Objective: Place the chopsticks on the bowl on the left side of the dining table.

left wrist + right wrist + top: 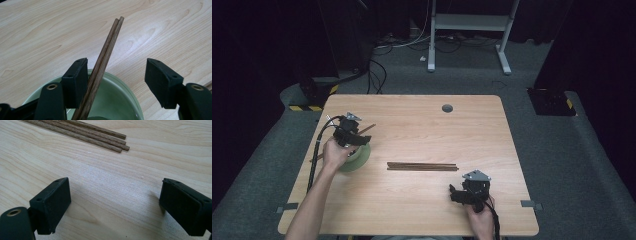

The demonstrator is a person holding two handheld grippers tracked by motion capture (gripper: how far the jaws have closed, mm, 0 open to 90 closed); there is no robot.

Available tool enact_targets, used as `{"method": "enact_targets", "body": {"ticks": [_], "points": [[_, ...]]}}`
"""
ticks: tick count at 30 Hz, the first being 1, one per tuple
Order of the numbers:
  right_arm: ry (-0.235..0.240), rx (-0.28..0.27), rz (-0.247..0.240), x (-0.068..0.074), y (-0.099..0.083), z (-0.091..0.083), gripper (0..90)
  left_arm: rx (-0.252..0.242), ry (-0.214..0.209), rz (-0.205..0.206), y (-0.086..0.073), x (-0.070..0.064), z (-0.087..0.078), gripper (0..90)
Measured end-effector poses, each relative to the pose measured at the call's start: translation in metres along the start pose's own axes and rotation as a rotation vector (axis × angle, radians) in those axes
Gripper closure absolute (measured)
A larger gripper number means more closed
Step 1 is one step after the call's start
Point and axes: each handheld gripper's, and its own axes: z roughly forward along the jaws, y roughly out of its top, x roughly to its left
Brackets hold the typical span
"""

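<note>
Wooden table [422, 130] first: it carries a green bowl [357, 157] near its left edge and a bundle of loose chopsticks [422, 166] lying flat at the middle. Over the bowl, the left gripper [116, 75] has its jaws spread wide, yet a pair of chopsticks [105, 56] leans against its left pad, lower ends down in the bowl, tips jutting past the rim. Nothing pinches them, so pulling the gripper away carelessly could drag them out or tip the bowl, I judge. Nearer the front edge, the right gripper [113, 202] hangs spread and empty, short of the loose chopsticks [82, 132]; a skewed pinch there could scatter them.
</note>
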Motion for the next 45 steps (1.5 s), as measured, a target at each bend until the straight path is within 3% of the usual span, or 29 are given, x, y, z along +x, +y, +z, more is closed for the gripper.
{"method": "enact_targets", "body": {"ticks": [8,38,45], "points": [[0.000,0.001,0.001,0.000,0.000,0.000,9.8,-0.007,-0.006,-0.005,-0.006,0.000,-0.001,35.7],[0.000,0.000,0.000,0.000,0.000,0.000,9.8,0.007,-0.051,0.051,-0.011,-0.017,-0.008,35.9],[0.000,0.001,0.001,0.000,0.000,0.000,9.8,-0.015,-0.050,0.058,-0.012,-0.020,-0.010,34.9]]}}
